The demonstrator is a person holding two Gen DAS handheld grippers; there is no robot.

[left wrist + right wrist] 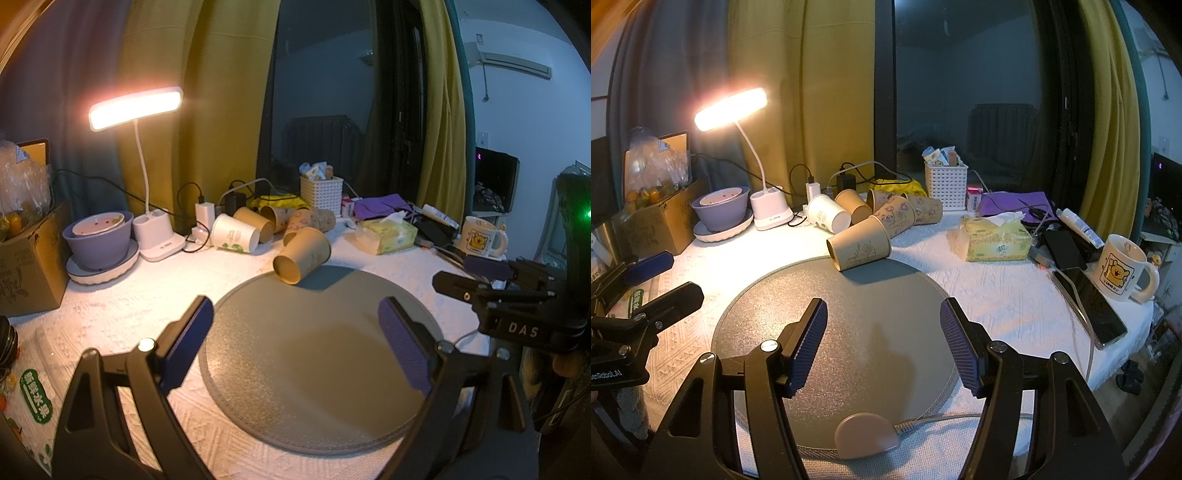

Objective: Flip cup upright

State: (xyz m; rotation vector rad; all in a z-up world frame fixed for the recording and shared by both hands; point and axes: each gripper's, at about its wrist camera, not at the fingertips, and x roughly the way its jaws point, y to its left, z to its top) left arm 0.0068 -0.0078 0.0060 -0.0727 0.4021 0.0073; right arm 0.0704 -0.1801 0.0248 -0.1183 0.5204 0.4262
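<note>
A brown paper cup [302,255] lies on its side at the far edge of the round grey mat [314,369], mouth toward me and left. It shows in the right wrist view [858,243] with a plant print, on the mat [849,332]. Behind it lie several more tipped cups [280,221] [886,212]. My left gripper [295,332] is open and empty over the mat, short of the cup. My right gripper [882,336] is open and empty over the mat; it also shows at the right of the left wrist view [469,273].
A lit desk lamp [155,240], a purple bowl on a plate [99,240], a cardboard box [29,258], a tissue pack [993,240], a white basket [945,184], a phone [1089,306] and a mug [1123,266] ring the mat on the white tablecloth.
</note>
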